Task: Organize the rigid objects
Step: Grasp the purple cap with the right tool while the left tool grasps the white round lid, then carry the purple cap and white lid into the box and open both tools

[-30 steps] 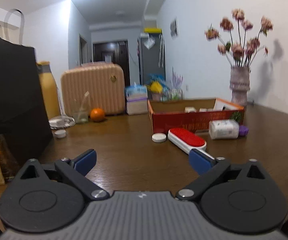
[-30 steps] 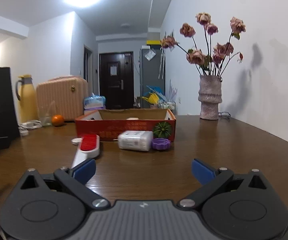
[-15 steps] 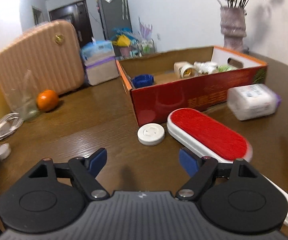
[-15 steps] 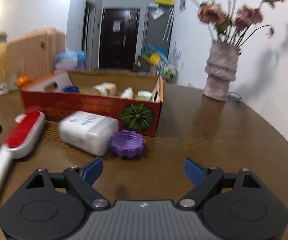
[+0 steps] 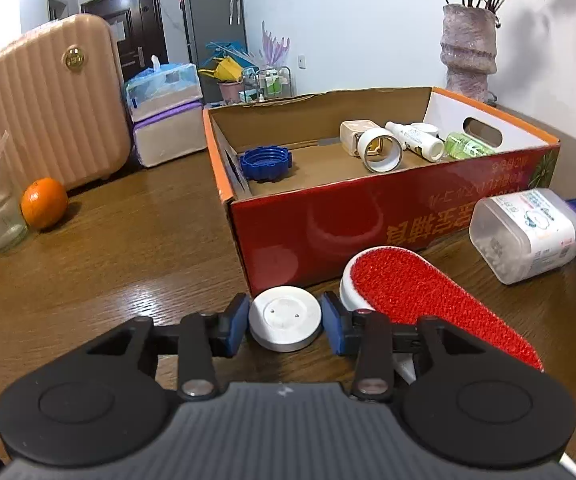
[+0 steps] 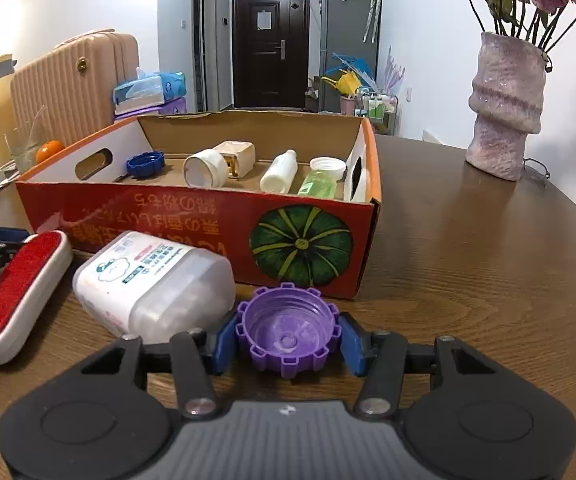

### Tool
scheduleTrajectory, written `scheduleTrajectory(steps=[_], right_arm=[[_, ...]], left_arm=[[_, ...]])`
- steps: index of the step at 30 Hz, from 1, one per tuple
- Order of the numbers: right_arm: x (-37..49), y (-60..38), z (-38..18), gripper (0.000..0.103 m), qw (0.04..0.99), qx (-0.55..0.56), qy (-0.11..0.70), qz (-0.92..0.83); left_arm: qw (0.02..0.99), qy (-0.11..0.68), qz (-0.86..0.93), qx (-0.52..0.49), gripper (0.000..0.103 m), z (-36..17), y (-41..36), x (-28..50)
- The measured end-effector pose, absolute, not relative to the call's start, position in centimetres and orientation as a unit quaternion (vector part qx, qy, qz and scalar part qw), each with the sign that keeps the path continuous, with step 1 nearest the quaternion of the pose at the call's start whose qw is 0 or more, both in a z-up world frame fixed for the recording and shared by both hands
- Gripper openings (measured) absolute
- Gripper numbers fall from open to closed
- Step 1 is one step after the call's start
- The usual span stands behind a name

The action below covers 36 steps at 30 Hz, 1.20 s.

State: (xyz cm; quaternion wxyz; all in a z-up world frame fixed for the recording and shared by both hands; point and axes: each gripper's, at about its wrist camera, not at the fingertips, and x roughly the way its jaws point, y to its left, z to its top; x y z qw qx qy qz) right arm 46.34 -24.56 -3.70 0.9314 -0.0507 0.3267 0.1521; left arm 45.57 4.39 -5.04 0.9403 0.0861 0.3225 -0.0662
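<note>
In the left wrist view, the left gripper (image 5: 285, 324) sits low in the middle of the frame, its blue pads touching both sides of a white disc (image 5: 285, 317) that lies on the table (image 5: 128, 248) just in front of the red box (image 5: 367, 224). It looks clenched on the disc, though the disc is not yet lifted. The red-faced brush (image 5: 427, 292) lies just to the right, its rounded end close to the right pad. To do this well, lift straight up before moving toward the box, so the pad does not drag the brush. The box's near wall is tall, so the disc needs to clear it before release near the blue cap (image 5: 266, 162). Compared with half a second ago, the jaws, then wide apart and short of the disc, are now around it.

In the right wrist view, the right gripper (image 6: 288, 338) at bottom centre grasps a purple cap (image 6: 288, 330), open side up, pads against its ridged rim. The clear tub (image 6: 152, 280) lies touching or nearly touching the left pad. A firm hold on the ridges and a vertical lift should avoid nudging the tub. The box stands just behind, in mid-frame. Half a second ago this claw was open and well back from the cap; now it is closed on it.
</note>
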Motion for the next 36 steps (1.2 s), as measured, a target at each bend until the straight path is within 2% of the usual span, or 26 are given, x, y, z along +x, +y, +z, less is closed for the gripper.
scheduleTrajectory(steps=[5,12,18,25,31,36], right_arm=[[45.4,-24.7,-3.0,0.052,0.936,-0.054,0.316,0.142],[40.5,-25.8,1.0,0.052,0.951,-0.058,0.273,0.135],[33.7,-25.9,4.6,0.052,0.966,-0.063,0.215,0.130],[24.2,-24.7,7.6,0.052,0.979,-0.073,0.137,0.130],[16.2,-23.6,7.4,0.052,0.988,-0.038,0.067,0.131],[11.2,-22.9,7.0,0.052,0.993,-0.010,0.030,0.113]], left_arm=[[0.944,0.316,-0.048,0.078,0.040,-3.7,4.3,43.8],[0.963,0.261,-0.029,0.065,0.040,0.9,4.5,36.8],[0.982,0.182,-0.010,0.049,0.040,4.6,3.9,28.3],[0.992,0.126,0.018,0.005,0.040,6.8,3.5,19.8],[0.997,0.069,0.035,-0.008,0.040,7.7,2.6,12.9],[0.998,0.060,0.024,-0.014,0.040,7.4,2.0,9.4]])
